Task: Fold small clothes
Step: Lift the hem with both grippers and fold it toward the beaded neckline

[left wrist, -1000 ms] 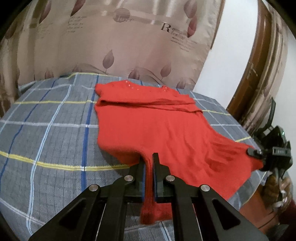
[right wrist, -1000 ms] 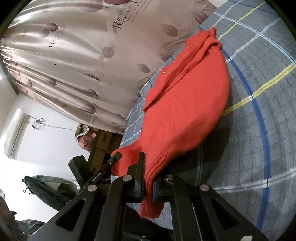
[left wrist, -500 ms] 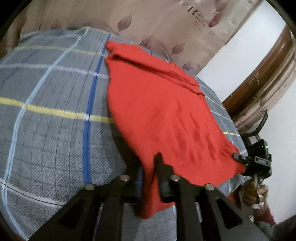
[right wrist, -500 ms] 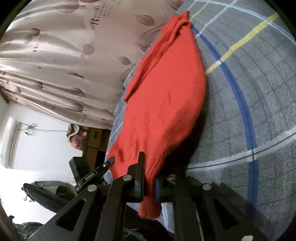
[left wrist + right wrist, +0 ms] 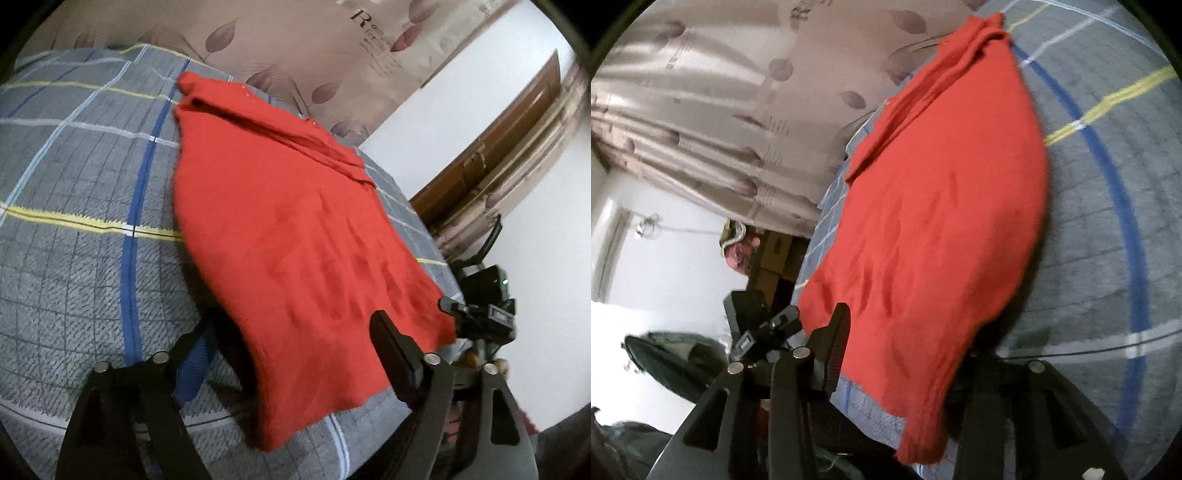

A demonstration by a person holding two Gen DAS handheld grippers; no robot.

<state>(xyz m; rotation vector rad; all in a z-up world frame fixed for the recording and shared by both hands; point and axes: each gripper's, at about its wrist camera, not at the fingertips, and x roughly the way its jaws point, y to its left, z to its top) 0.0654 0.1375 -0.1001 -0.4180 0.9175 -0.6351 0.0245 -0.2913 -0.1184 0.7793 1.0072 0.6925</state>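
On the bed, a grey plaid bedspread (image 5: 74,258) with blue, yellow and white lines carries the red knitted garment (image 5: 280,229), which lies spread flat with a folded band along its far edge, near the leaf-patterned curtain (image 5: 303,40).

Seen from the left wrist, the left hand-held gripper (image 5: 295,332) stands with its jaws wide apart, one finger left of the garment's near hem and partly under it, the other finger resting at the hem's right part; the cloth lies loose between them, not pinched. To the right of the garment, past its right corner, the other black tool shows at the bed's edge.

From the right wrist, the right hand-held gripper (image 5: 908,347) is likewise spread open, the garment's (image 5: 945,206) near corner draped between and over its fingers, hanging free below. Left of the garment, the bedspread (image 5: 1108,240) ends and the curtain (image 5: 720,92) hangs behind.
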